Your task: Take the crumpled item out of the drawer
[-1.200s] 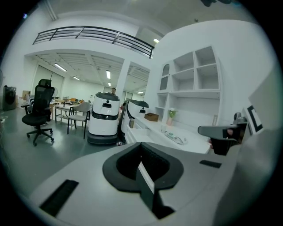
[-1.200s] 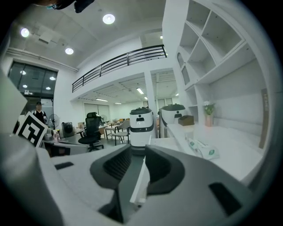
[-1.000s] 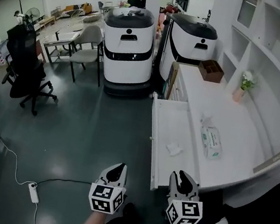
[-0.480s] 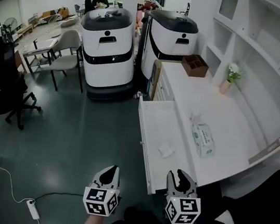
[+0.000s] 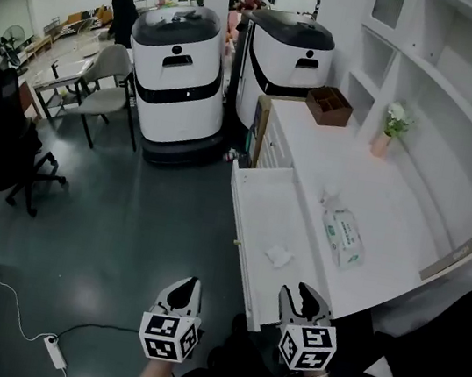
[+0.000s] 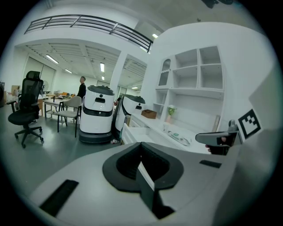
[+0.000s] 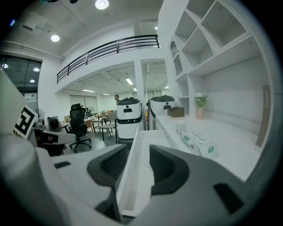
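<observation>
The crumpled white item [image 5: 279, 255] lies in the open drawer [image 5: 269, 202], near half, just ahead and slightly left of the right gripper [image 5: 303, 302] — its jaws opening, gripping nothing. The left gripper [image 5: 183, 289] — jaws together — sits farther off, so the right is nearer.

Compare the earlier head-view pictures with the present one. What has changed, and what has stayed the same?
The jaws of the right gripper are opening, with the drawer front between them. The person in the background walked left. The crumpled item stays in the drawer, the wipes pack on the counter, the left gripper shut and empty.
</observation>
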Motion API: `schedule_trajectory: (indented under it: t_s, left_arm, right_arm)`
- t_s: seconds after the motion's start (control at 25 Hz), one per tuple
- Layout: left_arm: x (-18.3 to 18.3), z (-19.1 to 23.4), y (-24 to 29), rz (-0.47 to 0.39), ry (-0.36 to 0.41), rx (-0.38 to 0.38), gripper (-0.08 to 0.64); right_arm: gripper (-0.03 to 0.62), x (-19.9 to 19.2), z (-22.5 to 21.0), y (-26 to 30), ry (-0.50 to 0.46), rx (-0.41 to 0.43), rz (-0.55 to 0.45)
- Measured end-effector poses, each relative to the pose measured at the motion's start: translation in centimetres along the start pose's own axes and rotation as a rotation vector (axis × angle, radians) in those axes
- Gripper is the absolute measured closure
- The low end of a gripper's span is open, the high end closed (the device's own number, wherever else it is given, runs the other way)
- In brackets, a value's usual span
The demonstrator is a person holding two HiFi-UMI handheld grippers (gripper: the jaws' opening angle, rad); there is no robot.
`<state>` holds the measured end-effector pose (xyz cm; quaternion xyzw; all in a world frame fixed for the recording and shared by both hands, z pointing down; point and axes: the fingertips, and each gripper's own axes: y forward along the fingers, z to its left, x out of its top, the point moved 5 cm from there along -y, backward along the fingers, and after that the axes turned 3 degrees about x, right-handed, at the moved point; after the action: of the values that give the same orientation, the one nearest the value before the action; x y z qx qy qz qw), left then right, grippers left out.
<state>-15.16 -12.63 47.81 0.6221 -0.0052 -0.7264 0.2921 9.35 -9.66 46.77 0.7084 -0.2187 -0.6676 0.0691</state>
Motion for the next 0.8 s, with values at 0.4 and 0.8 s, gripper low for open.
schedule_trajectory:
  t_s: [0.4, 0.8]
  left_arm:
    - [0.8, 0.6, 3.9, 0.034, -0.002, 0.023, 0.566]
    - [1.8, 1.7, 7.6, 0.062, -0.025, 0.094, 0.566]
  right_arm:
    - [0.449, -1.1, -2.6, 5.5, -0.026, 0.037, 0.103]
    - [0.449, -3.6, -5.2, 12.3, -0.071, 0.075, 0.263]
